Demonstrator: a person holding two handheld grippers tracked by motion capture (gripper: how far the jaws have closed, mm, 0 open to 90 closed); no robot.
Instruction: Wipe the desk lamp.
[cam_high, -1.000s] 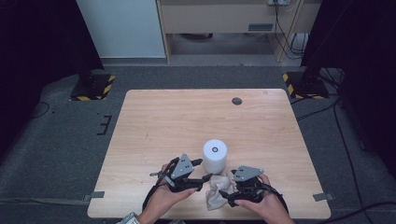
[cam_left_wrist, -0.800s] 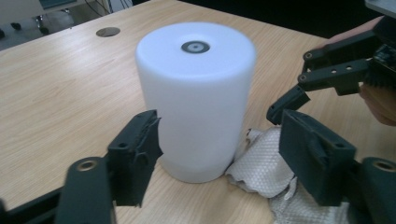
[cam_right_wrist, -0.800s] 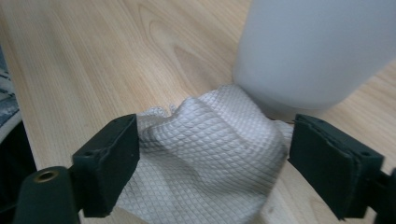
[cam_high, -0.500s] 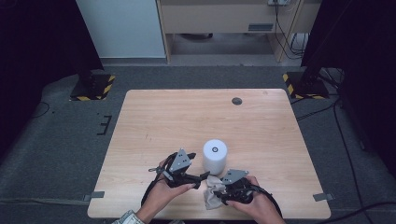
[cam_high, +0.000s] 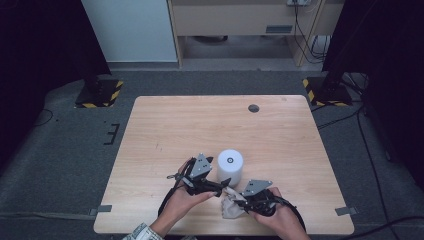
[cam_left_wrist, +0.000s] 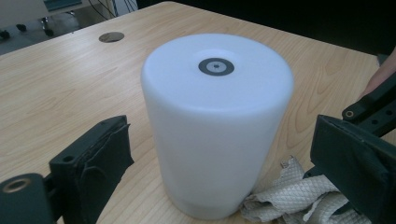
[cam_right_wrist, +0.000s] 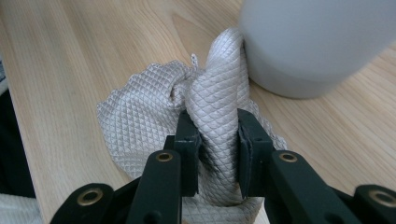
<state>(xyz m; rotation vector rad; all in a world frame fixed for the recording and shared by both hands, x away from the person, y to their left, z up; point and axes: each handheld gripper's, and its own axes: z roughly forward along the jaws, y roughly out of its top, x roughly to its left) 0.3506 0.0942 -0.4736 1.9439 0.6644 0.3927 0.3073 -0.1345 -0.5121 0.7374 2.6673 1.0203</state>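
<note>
Right tool pinches cloth, a clamp the high view blurs.

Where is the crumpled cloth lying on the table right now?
In the high view, the cloth lies near the table's front edge, against the base of the white cylinder. The right gripper pinches a fold of it.

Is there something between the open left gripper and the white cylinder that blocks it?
Nothing visible does. The left gripper has open jaws on either side of the white cylinder, with bare gaps. The cloth lies beside its base.
</note>
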